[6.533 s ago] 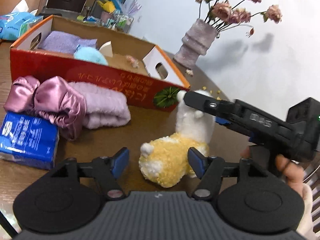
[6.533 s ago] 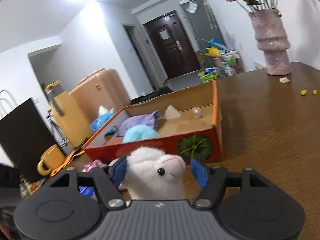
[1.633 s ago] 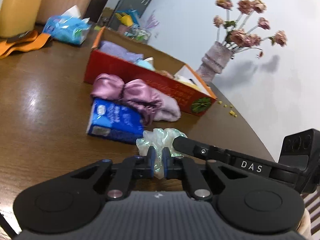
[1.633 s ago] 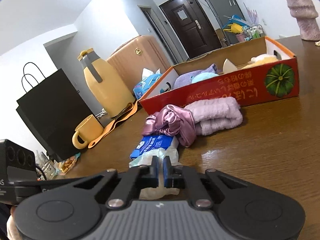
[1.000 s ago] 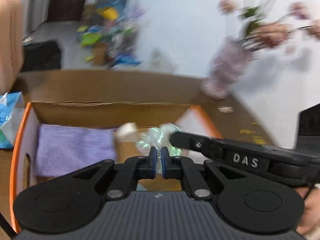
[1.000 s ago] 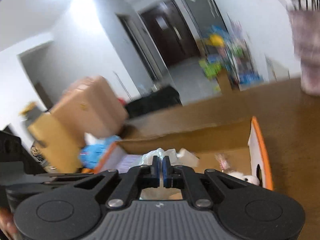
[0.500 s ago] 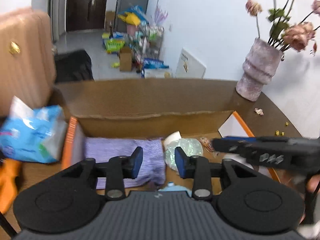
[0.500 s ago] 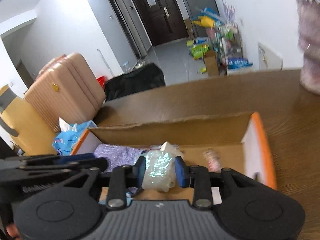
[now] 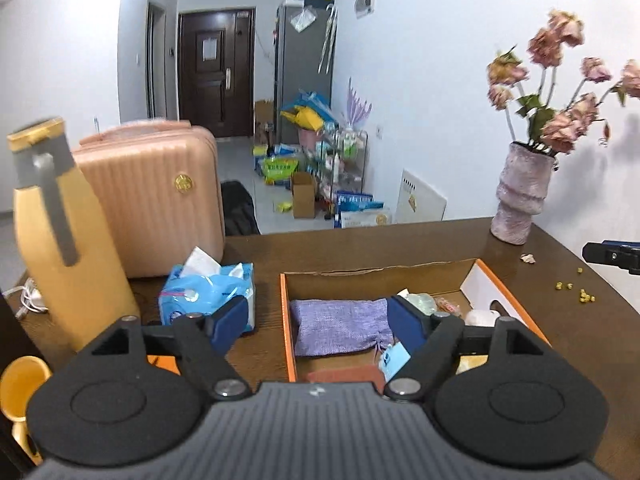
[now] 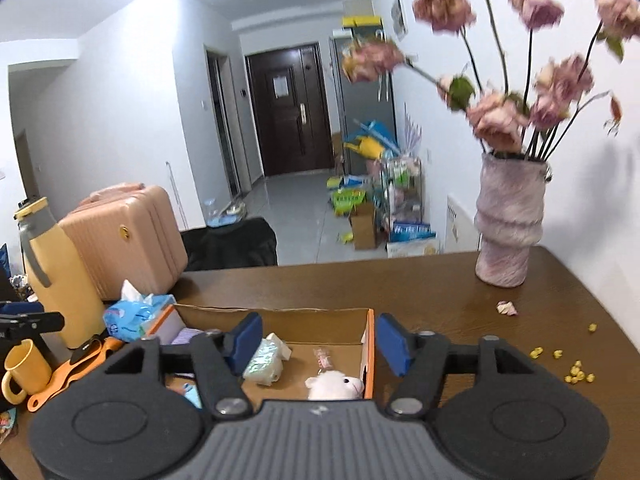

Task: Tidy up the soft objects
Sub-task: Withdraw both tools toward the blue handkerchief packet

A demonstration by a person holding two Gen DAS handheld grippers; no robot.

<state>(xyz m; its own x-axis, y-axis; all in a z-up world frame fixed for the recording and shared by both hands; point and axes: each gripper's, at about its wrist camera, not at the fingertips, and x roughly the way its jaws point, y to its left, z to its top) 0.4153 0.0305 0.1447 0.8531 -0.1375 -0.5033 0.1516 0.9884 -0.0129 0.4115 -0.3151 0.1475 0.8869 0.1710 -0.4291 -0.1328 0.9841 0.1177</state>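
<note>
The cardboard box (image 9: 288, 336) with an orange rim stands on the brown table. In it lie a purple cloth pouch (image 9: 340, 332), a pale green crinkly bundle (image 10: 266, 364) and a white plush sheep (image 10: 334, 384). My left gripper (image 9: 318, 324) hovers above the box's left half, its jaws opening with nothing between the pads. My right gripper (image 10: 320, 342) hangs over the box's right end, its jaws also opening and empty. The bundle (image 9: 420, 302) rests on the box floor, free of both grippers.
Left of the box are a blue tissue pack (image 9: 208, 292), a yellow thermos (image 9: 60, 248), a yellow mug (image 10: 20, 368) and an orange strap (image 10: 68, 372). A vase of dried flowers (image 10: 508, 232) stands at the back right. Yellow crumbs (image 10: 576, 372) dot the table's right side.
Both grippers, shut on the pale green bundle a second ago, have let it go into the box. They have since risen and drawn back, and their jaws stand wider.
</note>
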